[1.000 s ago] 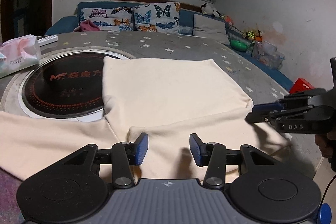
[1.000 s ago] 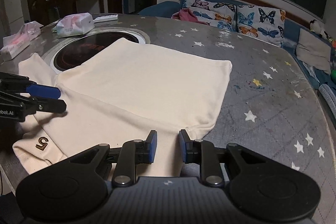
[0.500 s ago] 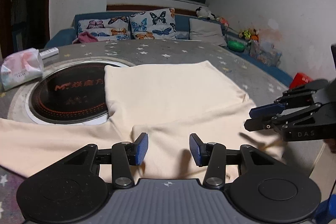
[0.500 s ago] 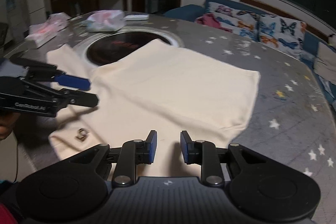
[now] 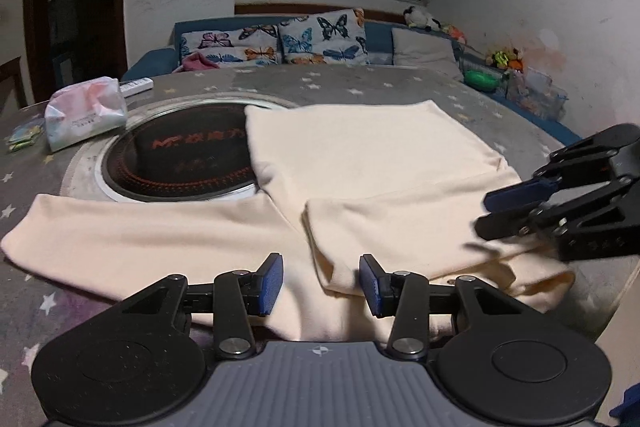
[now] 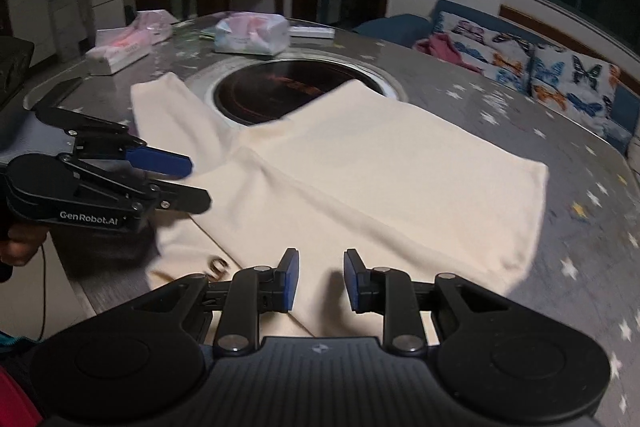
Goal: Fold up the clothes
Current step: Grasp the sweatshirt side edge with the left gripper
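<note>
Left wrist, one cream garment, two parted grippers

Both wrist views low, near table edge; share cream garment, each other's tool.

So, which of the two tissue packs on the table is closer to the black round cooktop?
The pink-and-white soft pack, lying just behind the cooktop. The other pack sits farther left, near the table edge.
</note>
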Motion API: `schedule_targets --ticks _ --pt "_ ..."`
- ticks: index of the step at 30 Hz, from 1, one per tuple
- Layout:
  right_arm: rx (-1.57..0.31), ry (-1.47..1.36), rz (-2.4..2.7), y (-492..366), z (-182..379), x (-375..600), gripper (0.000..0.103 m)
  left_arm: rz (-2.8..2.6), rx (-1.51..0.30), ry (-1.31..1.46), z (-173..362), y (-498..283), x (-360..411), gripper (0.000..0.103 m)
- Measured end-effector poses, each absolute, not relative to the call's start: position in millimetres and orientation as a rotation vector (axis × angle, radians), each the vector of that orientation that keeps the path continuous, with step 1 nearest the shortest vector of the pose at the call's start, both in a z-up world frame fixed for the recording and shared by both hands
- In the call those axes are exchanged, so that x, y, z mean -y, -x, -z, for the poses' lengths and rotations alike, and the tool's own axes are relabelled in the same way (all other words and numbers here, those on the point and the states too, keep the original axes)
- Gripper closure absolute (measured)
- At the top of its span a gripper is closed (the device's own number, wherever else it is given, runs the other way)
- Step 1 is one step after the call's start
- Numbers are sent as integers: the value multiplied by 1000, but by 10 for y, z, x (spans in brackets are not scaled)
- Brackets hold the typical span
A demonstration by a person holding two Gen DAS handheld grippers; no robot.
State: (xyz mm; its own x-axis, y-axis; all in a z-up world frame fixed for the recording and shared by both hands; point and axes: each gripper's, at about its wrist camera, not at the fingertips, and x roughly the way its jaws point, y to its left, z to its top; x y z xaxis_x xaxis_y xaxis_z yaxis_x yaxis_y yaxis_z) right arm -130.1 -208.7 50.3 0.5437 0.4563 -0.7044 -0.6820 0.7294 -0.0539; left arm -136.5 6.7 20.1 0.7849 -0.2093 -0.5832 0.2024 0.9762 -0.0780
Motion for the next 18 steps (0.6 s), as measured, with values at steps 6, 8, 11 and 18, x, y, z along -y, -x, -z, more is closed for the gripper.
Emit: schedule_targets --ticks 6,8,11,18 --pt "-720 350 -756 1256 -462 1809 79 65 -598 115 -319 1381 -419 57" --pt "-725 358 -780 1254 -431 1721 79 -14 -594 150 -335 1377 -593 57" --pt "-734 386 -811 1273 -365 1589 79 -143 -597 198 -340 1349 -873 57" --pt "-718 384 -809 1294 -419 1549 79 -407 -597 253 -259 1202 -1449 56"
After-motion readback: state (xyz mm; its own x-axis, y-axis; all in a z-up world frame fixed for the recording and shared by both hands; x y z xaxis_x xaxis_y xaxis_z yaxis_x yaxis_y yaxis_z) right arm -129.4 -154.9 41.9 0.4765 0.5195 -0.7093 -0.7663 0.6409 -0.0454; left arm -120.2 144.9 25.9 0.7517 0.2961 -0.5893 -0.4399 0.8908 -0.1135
